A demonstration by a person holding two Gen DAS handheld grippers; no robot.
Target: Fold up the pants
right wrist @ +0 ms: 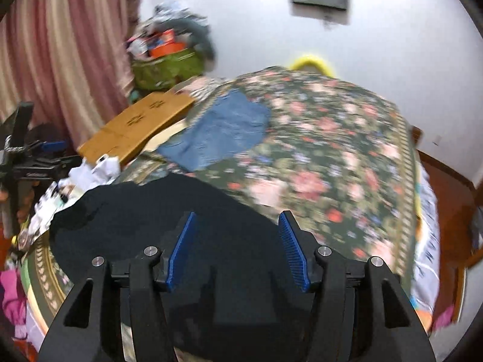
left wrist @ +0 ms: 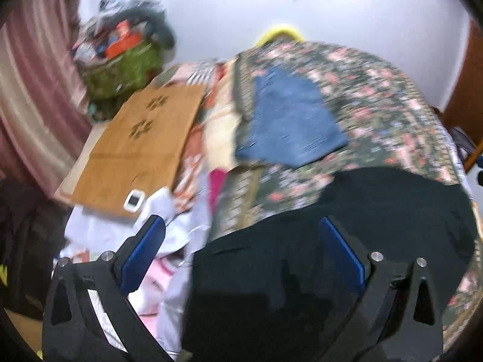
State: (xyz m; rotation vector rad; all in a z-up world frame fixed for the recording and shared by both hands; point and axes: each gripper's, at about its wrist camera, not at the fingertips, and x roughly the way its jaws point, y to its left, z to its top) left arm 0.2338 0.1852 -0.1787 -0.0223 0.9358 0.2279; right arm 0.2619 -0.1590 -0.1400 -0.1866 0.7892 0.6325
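I count two grippers: left gripper (left wrist: 241,250) and right gripper (right wrist: 238,249), both with jaws spread wide, gripping nothing. One pair of black pants (right wrist: 169,211) at the bed's (right wrist: 332,150) near edge, beneath both grippers; its near part is cut off by the frame. One blue garment (left wrist: 289,123) toward the bed's far left corner. One cardboard sheet (left wrist: 142,138) along the left edge. One white device (left wrist: 135,200) on it, too blurred to identify.
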